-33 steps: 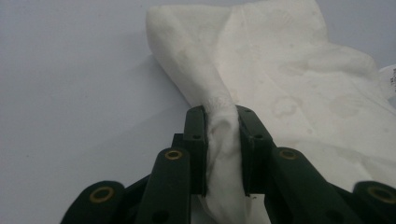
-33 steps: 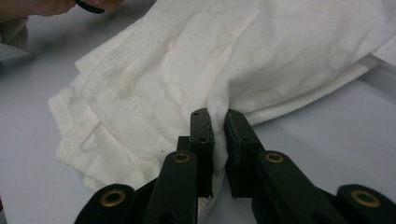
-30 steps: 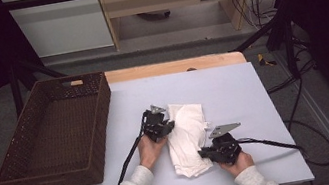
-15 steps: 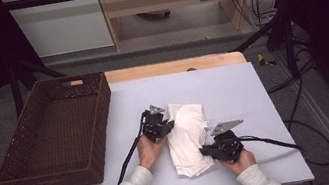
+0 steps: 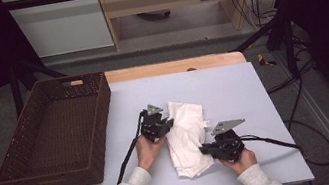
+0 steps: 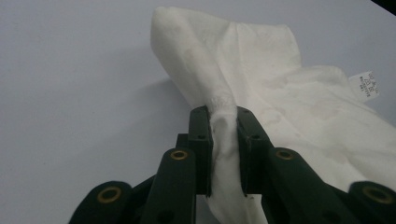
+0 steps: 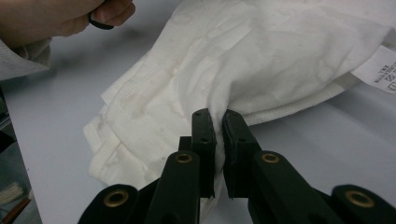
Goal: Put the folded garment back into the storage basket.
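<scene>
A crumpled white cloth (image 5: 187, 136) lies folded on the white table top, near its front middle. My left gripper (image 5: 162, 126) is at the cloth's left edge, shut on a pinched fold of the cloth (image 6: 223, 126). My right gripper (image 5: 207, 148) is at the cloth's right front edge, its jaws nearly together with a hem of the cloth (image 7: 261, 70) between them. A small label (image 6: 364, 86) hangs from the cloth's far side. A hand (image 7: 60, 18) holding the other gripper shows at the top left of the right gripper view.
A dark wicker basket (image 5: 58, 133) stands at the table's left side, hollow and open-topped. Black cables trail from both grippers, one across the right front of the table (image 5: 272, 140). A wooden strip (image 5: 173, 66) borders the table's far edge.
The right gripper has shifted slightly right and forward along the cloth's edge. The left gripper stays in place on the cloth.
</scene>
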`<state>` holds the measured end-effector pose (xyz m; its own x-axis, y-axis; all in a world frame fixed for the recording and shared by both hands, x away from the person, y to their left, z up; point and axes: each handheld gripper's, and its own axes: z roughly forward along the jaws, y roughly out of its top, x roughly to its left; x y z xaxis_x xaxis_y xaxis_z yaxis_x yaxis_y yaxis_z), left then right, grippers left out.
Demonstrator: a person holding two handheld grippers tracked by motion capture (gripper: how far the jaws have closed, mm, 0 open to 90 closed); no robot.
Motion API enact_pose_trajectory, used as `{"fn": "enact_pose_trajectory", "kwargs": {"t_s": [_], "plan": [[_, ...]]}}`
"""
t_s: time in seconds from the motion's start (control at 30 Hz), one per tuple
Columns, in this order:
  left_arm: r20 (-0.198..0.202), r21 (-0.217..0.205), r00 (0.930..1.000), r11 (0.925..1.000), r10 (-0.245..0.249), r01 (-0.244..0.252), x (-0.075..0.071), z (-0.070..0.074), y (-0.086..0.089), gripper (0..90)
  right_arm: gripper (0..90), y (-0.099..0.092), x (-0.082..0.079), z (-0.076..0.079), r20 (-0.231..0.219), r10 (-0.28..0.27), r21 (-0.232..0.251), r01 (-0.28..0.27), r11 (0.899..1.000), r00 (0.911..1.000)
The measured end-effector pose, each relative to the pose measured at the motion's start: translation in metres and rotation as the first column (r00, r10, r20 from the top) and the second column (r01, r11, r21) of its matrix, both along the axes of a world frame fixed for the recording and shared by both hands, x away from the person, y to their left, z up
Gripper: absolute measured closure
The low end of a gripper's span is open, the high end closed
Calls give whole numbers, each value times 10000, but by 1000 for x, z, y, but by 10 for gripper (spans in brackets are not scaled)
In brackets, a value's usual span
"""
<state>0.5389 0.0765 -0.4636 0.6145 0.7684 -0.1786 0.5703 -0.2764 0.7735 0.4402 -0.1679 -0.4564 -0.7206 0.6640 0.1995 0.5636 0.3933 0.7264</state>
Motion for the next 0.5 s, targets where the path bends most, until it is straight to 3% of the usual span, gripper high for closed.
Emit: {"fn": "enact_pose_trajectory", "kwargs": {"t_s": [0.5], "plan": [[259,-273,9997,9996,-44,51,-6,13,5,788,850,-2,-4,11,323,76,181,-82,9998,9994]]}}
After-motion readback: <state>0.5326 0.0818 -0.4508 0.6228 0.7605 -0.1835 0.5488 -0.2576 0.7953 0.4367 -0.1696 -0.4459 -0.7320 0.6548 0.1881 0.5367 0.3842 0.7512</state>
